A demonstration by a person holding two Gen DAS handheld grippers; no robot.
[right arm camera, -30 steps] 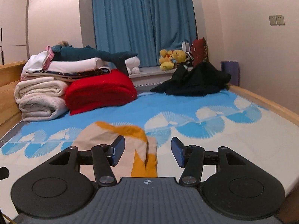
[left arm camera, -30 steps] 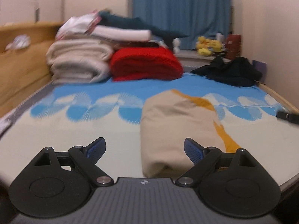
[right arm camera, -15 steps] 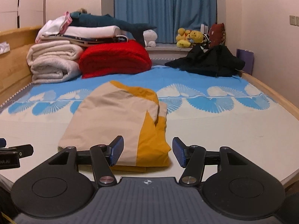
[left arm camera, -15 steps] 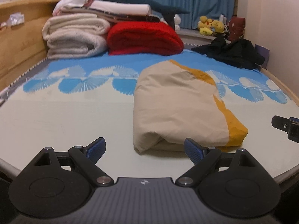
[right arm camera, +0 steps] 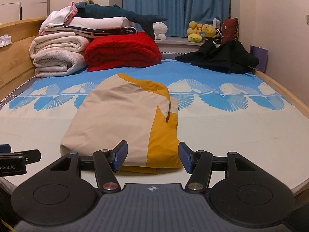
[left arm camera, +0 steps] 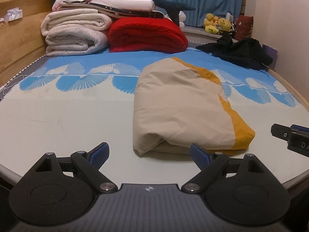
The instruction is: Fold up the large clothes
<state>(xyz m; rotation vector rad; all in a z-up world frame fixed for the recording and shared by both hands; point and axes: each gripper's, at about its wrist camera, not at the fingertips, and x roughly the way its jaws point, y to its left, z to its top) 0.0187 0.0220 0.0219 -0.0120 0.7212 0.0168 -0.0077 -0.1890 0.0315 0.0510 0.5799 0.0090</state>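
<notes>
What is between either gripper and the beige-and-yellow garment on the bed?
Nothing visible. Only bare bed sheet separates the open left gripper and right gripper from the folded garment; its near edge lies just ahead.

I'm looking at a beige and mustard-yellow folded garment [right arm camera: 123, 119] lying on a cream bedsheet [right arm camera: 231, 127] that is showing blue fan-shaped prints. Behind it a red blanket [right arm camera: 123, 52], off-white blankets [right arm camera: 58, 56], black clothes [right arm camera: 222, 58] and blue curtains [right arm camera: 173, 3] are showing.
</notes>
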